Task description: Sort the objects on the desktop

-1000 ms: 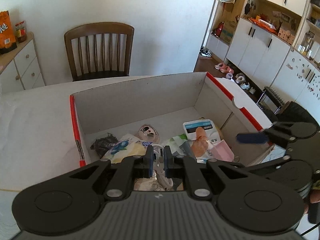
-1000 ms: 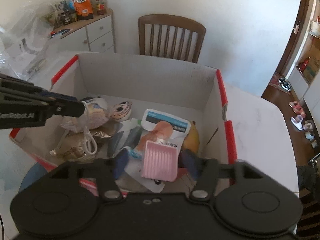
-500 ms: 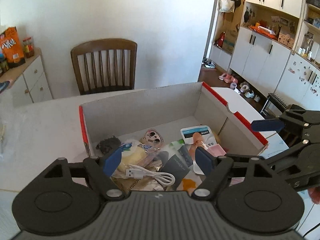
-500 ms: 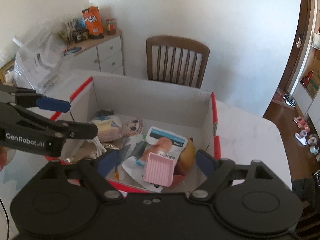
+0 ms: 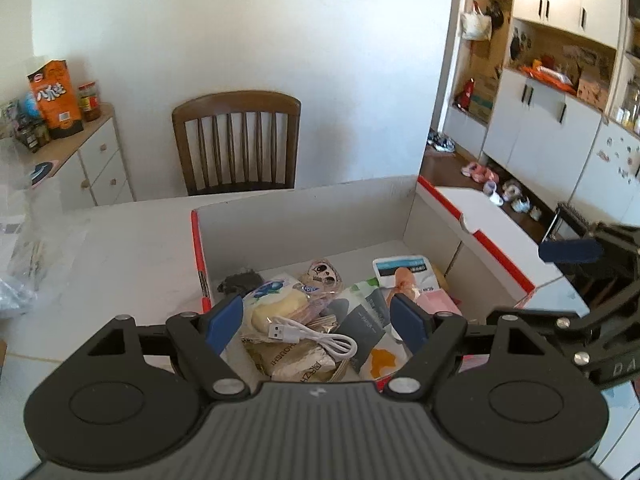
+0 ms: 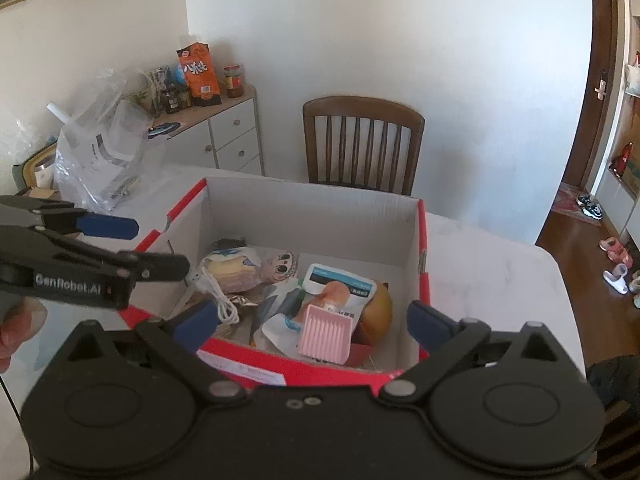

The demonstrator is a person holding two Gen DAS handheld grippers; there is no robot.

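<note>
A red-edged cardboard box point(image 5: 304, 220) point(image 6: 422, 248) stands on the white table, filled with several items. A white USB cable point(image 5: 316, 336) point(image 6: 214, 290) lies on snack packets at the box's near left. A pink comb-like piece point(image 6: 326, 334) leans on a white pouch point(image 6: 340, 286) point(image 5: 404, 270). A yellow bun packet point(image 5: 276, 306) and a cartoon-face packet point(image 6: 278, 266) lie behind. My left gripper point(image 5: 318, 322) is open and empty above the box's near edge. My right gripper point(image 6: 312, 324) is open and empty, held back above the box's front wall.
A brown wooden chair point(image 5: 236, 140) point(image 6: 362, 142) stands behind the table. A white sideboard point(image 6: 224, 136) with an orange snack bag point(image 6: 198, 74) and jars is at the left. Clear plastic bags point(image 6: 104, 152) lie on the table's left. White cabinets point(image 5: 552, 128) stand at the right.
My left gripper let go of the USB cable, which now lies in the box, and opened. My right gripper released the pink piece and opened. Both grippers rose and drew back.
</note>
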